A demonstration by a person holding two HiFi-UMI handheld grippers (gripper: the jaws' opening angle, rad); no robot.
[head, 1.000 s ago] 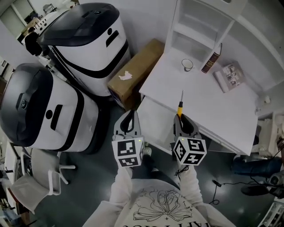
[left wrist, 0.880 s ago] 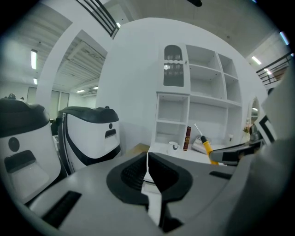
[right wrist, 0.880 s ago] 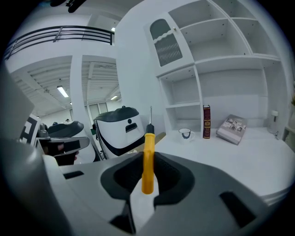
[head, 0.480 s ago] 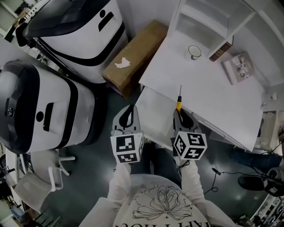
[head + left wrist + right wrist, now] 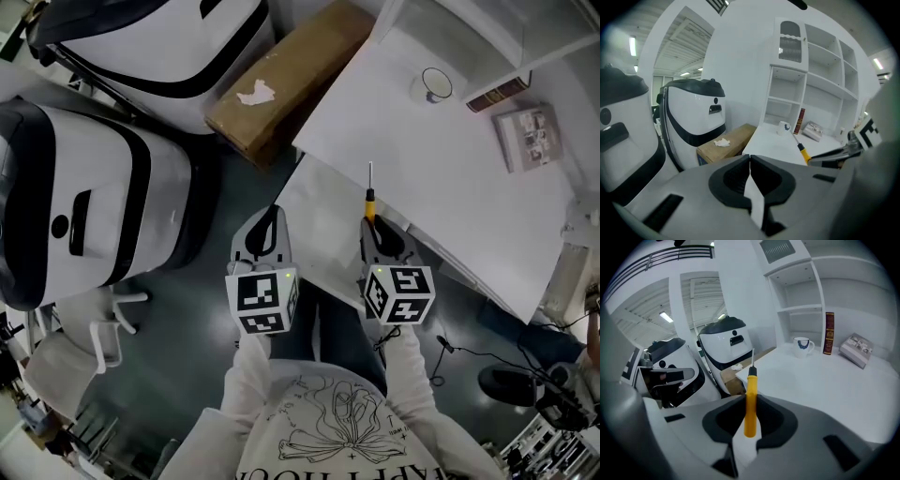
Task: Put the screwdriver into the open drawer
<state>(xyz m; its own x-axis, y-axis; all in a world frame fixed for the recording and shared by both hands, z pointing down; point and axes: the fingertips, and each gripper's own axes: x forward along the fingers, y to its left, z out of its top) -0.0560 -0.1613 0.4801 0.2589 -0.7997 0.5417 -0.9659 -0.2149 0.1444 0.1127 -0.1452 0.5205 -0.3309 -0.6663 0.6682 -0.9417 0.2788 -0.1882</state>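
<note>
Both lower now, nearing drawer (image 5: 323,220): right gripper (image 5: 378,228) jaws pinch screwdriver (image 5: 369,197), tip at 12 o'clock; left gripper (image 5: 266,225) jaws closed, empty

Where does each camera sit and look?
Head view: on the person's head, looking down at the desk; left claw, right claw and sleeves show.
Left gripper view: on the left claw, facing the shelves; its shut jaws show.
Right gripper view: on the right claw, facing the desk; its jaws hold the screwdriver.
Both gripper views share the mug.
</note>
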